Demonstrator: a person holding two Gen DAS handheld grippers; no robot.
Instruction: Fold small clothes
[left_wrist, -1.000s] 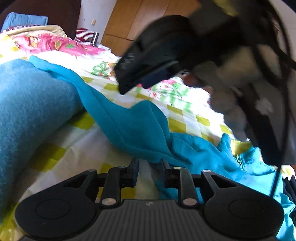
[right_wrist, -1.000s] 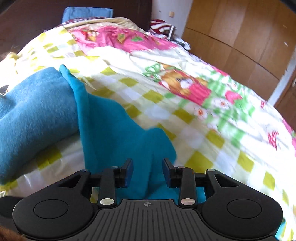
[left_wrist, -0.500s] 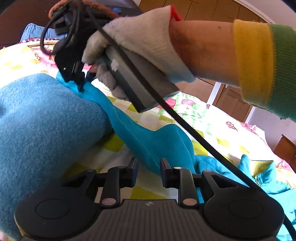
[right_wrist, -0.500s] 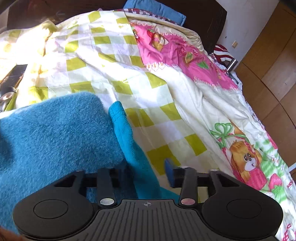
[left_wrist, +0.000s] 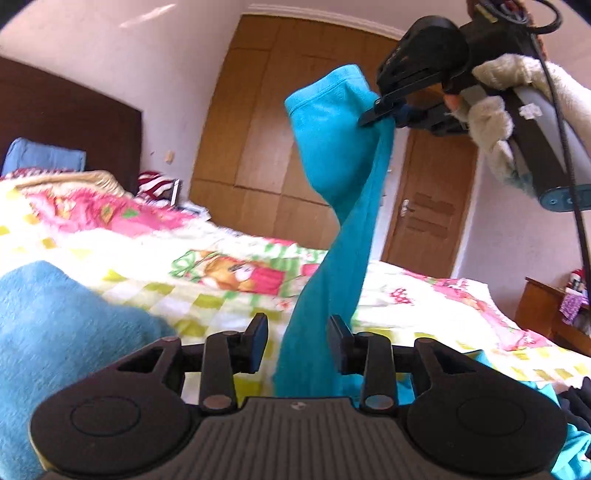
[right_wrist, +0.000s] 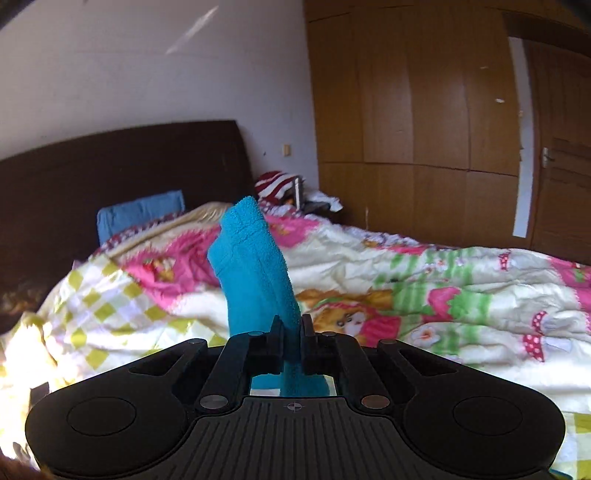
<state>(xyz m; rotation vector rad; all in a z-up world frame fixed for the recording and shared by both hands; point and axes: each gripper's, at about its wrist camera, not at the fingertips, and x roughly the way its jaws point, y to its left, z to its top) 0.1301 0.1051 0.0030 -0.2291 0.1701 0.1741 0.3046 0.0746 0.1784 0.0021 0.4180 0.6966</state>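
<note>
The right gripper (right_wrist: 291, 332) clamps the teal garment (left_wrist: 343, 155) by its cuff; the cloth hangs down between the left gripper (left_wrist: 297, 334)'s just-widened, unclenched fingers

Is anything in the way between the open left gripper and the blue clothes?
Nothing visible is. The teal garment hangs from the shut right gripper and drops straight down between the left gripper fingers, whose jaws have just been opening. The pads are not pressing it.
</note>
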